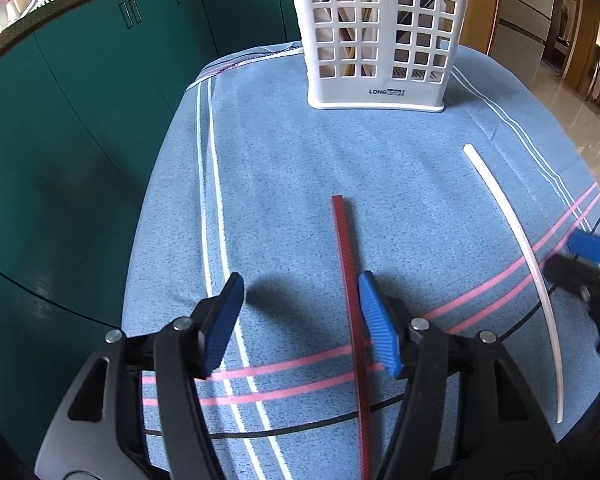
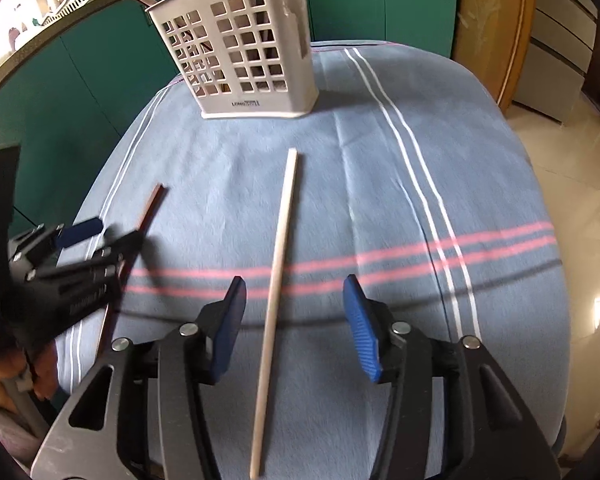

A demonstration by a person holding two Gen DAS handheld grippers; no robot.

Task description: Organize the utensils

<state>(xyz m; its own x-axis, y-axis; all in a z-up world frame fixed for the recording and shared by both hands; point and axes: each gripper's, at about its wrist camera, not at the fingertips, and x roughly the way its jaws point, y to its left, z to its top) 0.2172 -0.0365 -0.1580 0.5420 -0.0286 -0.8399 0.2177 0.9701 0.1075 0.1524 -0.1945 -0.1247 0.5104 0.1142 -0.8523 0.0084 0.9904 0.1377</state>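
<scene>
1. Both my hand-held grippers are empty rn. Left hand-held gripper (image 1: 300,312) is fairly wide, with the thin dark-red plastic chopstick (image 1: 350,300) lying on the blue striped cloth (image 1: 284,168) over the counter, right against the inner face of its right pad.
2. Right hand-held gripper (image 2: 296,312) is mid-wide, straddling the pale cream chopstick (image 2: 278,280), pads not touching it.
3. Imo shift the left over to centre the red one, drop both low, then pinch mid-shaft.
4. White slotted plastic utensil basket (image 1: 380,32) stands upright at the far end and already holds stuff, so tip the sticks vertical b4 dropping in.
</scene>
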